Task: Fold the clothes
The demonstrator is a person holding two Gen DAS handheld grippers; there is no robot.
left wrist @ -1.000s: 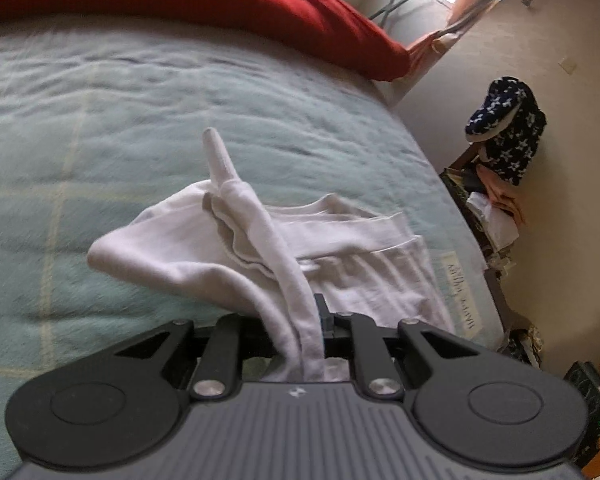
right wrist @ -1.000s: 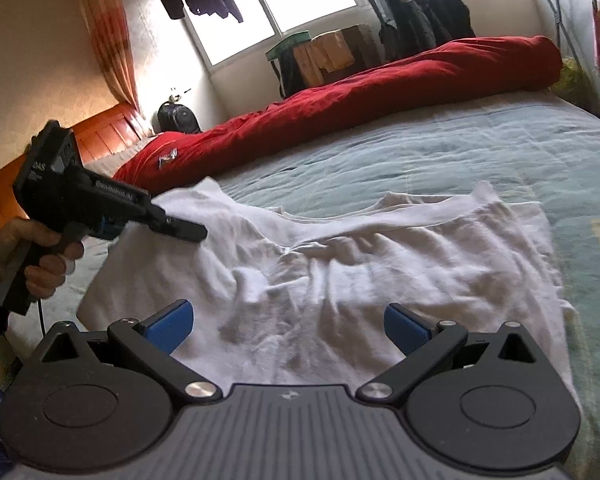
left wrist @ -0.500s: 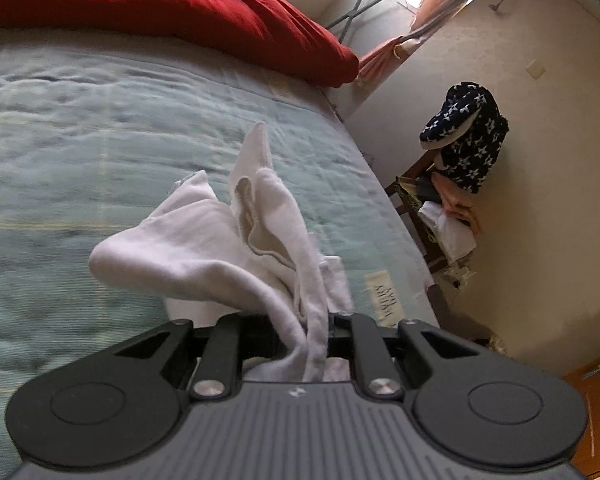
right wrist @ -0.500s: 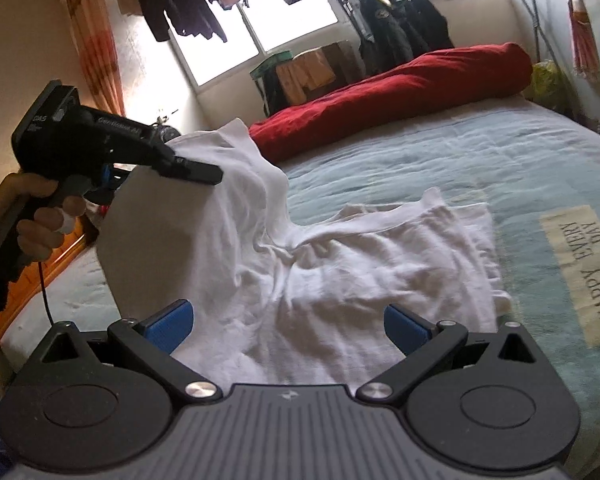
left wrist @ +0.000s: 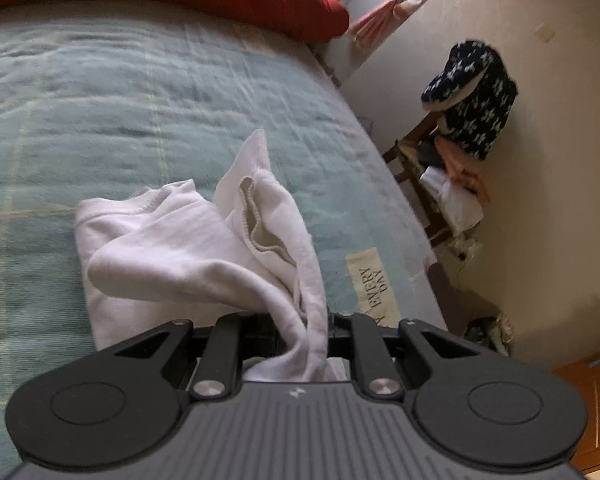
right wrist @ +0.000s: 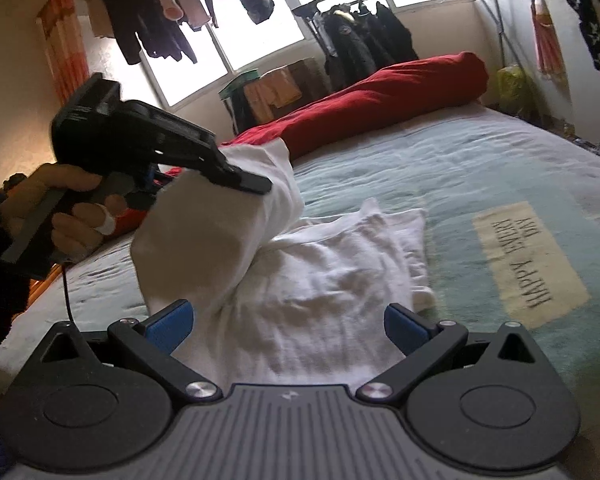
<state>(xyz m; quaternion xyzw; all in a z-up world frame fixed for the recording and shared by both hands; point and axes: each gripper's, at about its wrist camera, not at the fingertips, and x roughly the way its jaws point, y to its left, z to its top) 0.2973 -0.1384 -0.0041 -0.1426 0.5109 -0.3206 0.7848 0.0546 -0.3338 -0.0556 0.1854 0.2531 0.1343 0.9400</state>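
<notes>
A white garment lies partly spread on the pale green bed cover. My left gripper is shut on a bunched edge of the white garment and holds it lifted above the bed. In the right wrist view the left gripper is at upper left, and the raised cloth hangs folded over toward the flat part. My right gripper is open and empty, just in front of the garment's near edge, with its blue pads apart.
A red bolster lies along the far side of the bed. A cream label is printed on the cover, right of the garment. A chair with clothes stands beside the bed. Clothes hang on a rack by the window.
My left gripper has lifted the garment's edge and carried it across over the rest of the garment. The flat part now looks narrower. My right gripper stayed open.
</notes>
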